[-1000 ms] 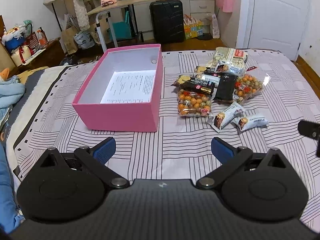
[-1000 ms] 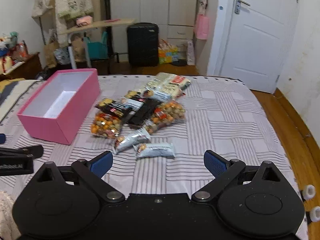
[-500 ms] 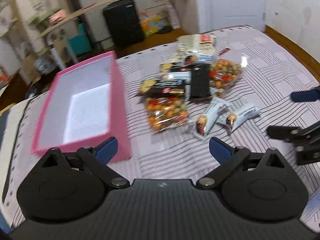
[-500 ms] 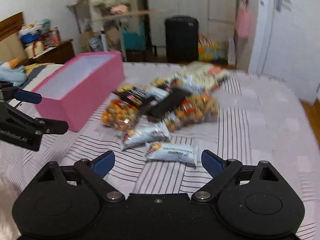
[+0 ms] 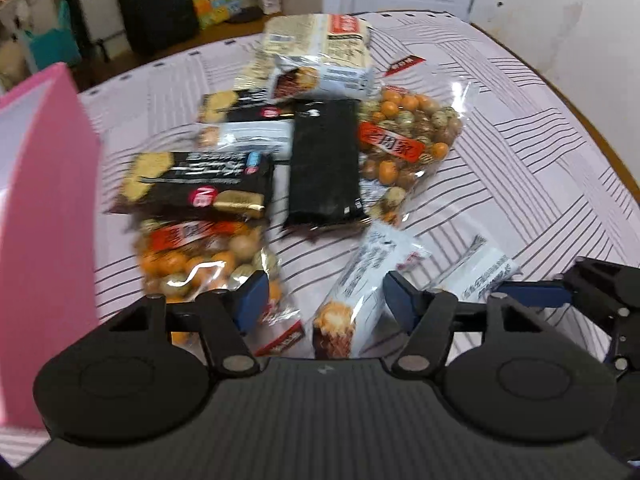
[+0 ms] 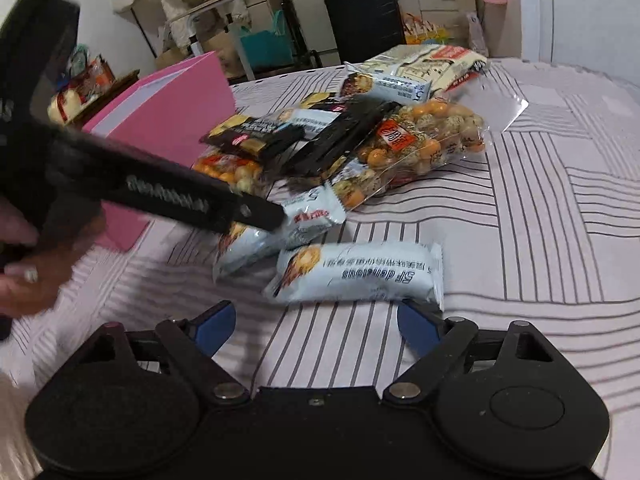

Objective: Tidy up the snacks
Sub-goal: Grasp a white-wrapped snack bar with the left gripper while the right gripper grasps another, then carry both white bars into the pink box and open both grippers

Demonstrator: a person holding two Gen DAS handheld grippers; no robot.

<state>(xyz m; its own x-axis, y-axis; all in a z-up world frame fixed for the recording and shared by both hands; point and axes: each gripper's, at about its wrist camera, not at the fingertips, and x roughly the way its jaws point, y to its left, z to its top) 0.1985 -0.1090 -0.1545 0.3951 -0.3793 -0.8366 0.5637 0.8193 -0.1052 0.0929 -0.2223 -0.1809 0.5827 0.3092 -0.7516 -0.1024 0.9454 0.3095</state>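
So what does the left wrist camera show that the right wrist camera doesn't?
Only the left wrist view shows the flat top of the plain black rectangular packet, seen edge-on in the other, and the red label scrap on the striped bedsheet.

Only the right wrist view shows the person's hand holding the left gripper and the whole white "delicious" snack bar.

Both show the pink cardboard box, the orange nut bags and the black suitcase.
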